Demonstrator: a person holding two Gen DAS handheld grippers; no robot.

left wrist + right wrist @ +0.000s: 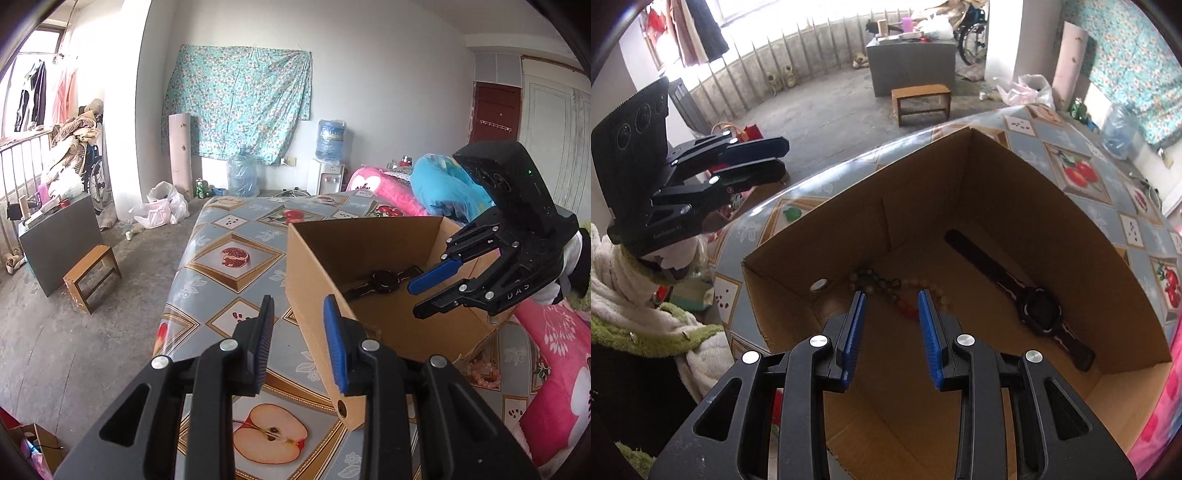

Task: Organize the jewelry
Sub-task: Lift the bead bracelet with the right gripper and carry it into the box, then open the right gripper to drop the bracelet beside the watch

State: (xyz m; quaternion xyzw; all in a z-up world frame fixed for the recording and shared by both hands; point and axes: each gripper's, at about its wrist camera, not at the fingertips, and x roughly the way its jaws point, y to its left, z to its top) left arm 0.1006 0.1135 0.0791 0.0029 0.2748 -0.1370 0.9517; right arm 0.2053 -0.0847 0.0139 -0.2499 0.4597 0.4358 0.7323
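An open cardboard box (317, 266) (1015, 192) stands on the fruit-patterned table (236, 236). Inside lie a black wristwatch (1038, 306) (384, 281) and a string of mixed beads (886, 286). My right gripper (891, 295) is open and empty, hanging over the box just above the beads; it also shows in the left wrist view (417, 299). My left gripper (299, 302) is open and empty, at the box's near outer corner; it also shows in the right wrist view (777, 158). A pink bead bracelet (484, 373) lies on the table beside the box.
Pink (554, 354) and blue (443, 184) bedding lie along the table's right side. A small wooden stool (92, 277) and a grey cabinet (61, 236) stand on the floor to the left. Water bottles (242, 175) stand by the far wall.
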